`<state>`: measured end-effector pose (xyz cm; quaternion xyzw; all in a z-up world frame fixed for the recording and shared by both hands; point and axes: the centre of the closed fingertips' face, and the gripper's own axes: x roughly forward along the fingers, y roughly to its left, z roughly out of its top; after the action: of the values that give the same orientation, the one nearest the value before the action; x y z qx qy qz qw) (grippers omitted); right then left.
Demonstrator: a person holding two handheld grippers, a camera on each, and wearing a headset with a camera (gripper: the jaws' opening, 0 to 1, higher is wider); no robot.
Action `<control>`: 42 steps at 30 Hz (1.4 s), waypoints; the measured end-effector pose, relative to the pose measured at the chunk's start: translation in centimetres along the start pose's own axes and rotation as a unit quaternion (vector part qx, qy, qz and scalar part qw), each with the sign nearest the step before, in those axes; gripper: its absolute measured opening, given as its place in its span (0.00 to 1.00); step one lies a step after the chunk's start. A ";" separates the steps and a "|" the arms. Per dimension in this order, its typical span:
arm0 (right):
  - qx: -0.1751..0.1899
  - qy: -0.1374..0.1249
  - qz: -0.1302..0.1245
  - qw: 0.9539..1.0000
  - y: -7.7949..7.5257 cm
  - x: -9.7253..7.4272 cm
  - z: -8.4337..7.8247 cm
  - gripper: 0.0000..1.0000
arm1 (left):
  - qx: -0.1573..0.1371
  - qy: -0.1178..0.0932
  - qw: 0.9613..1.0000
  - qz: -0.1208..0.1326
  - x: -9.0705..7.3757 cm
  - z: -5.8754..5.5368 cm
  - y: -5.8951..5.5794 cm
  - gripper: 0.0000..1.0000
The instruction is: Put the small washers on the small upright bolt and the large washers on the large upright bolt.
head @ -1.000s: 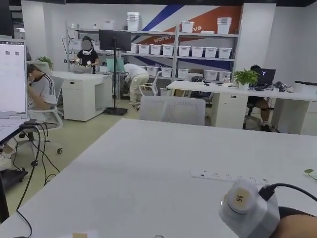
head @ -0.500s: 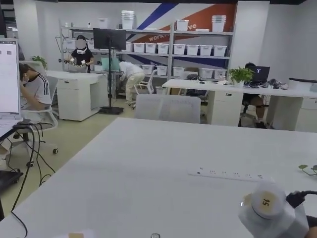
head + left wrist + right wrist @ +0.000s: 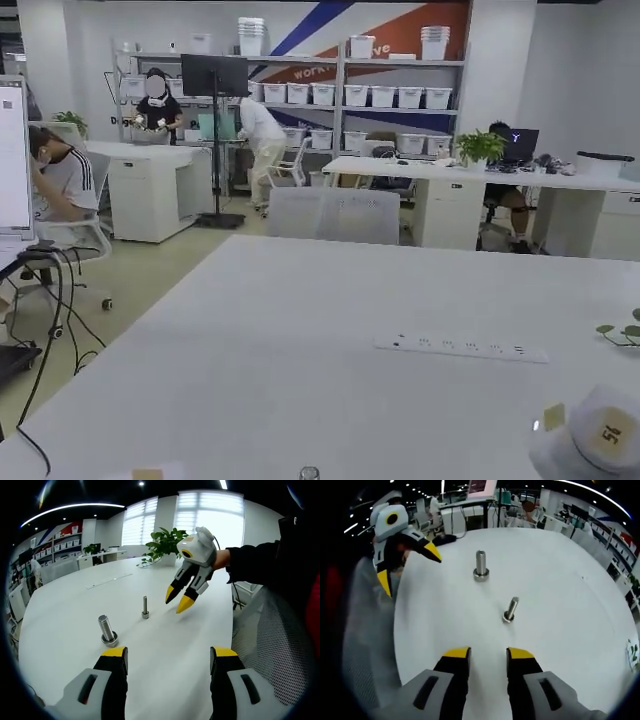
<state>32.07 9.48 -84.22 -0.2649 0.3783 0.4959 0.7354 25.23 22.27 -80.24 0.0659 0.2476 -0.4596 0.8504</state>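
Observation:
In the left gripper view the large upright bolt stands on the white table just ahead of my left gripper, whose jaws are wide apart and empty. The small upright bolt stands a little farther off. Beyond it my right gripper hovers above the table, tips pointing down with a narrow gap. The right gripper view has the small bolt close ahead of my right gripper, and the large bolt behind it. My left gripper hangs open at the left.
A white power strip lies across the table. A bolt's top peeks at the bottom edge, and a gripper's white back sits at the bottom right. A potted plant stands at the table's far end. Desks, shelves and people fill the room behind.
The gripper's white back has slid to the right and lower in the head view, past the power strip's end. The head camera has shifted a little. A person at the back has straightened up.

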 end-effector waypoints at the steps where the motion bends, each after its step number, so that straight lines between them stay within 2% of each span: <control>1: 0.001 -0.003 -0.001 1.000 0.1 -0.1 0.0 0.31 | 0.000 0.000 1.000 0.000 0.0 0.0 0.0 0.66; 6: 0.013 -0.016 -0.004 1.000 0.5 -0.7 -0.4 0.31 | 0.000 0.002 1.000 -0.001 0.1 -0.1 0.1 0.66; 16: 0.029 -0.045 -0.010 0.999 0.9 -1.6 -0.1 0.31 | -0.006 0.005 1.000 0.002 0.2 -0.2 0.4 0.66; 23: 0.045 -0.080 -0.017 0.996 1.1 -2.3 0.3 0.35 | -0.018 -0.003 1.000 0.019 -0.6 0.0 1.6 0.68; 29: 0.050 -0.117 -0.009 0.992 1.4 -2.9 0.7 0.45 | -0.027 -0.009 0.999 0.033 -1.4 0.2 2.6 0.73; 31: 0.051 -0.130 -0.002 0.990 1.7 -3.0 0.8 0.50 | -0.033 -0.012 0.999 0.031 -1.5 0.2 2.6 0.80; 34: 0.054 -0.144 0.007 0.988 2.2 -3.2 0.9 0.61 | -0.041 -0.010 0.999 0.024 -1.7 -0.1 2.4 0.89; 36: 0.053 -0.165 0.018 0.985 2.8 -3.3 1.4 0.70 | -0.045 -0.017 0.999 0.022 -1.9 0.1 2.4 0.95; 38: 0.052 -0.166 0.027 0.984 3.3 -3.2 1.3 0.79 | -0.049 -0.020 0.998 0.022 -2.1 0.1 2.5 1.00; 42: 0.062 -0.173 0.041 0.982 4.0 -3.2 1.4 0.91 | -0.043 -0.011 0.999 0.027 -2.4 -0.3 2.6 1.00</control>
<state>28.08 10.39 -80.87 -0.1129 0.2858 0.5393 0.7840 26.15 25.68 -79.69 0.0306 0.2561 -0.4264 0.8670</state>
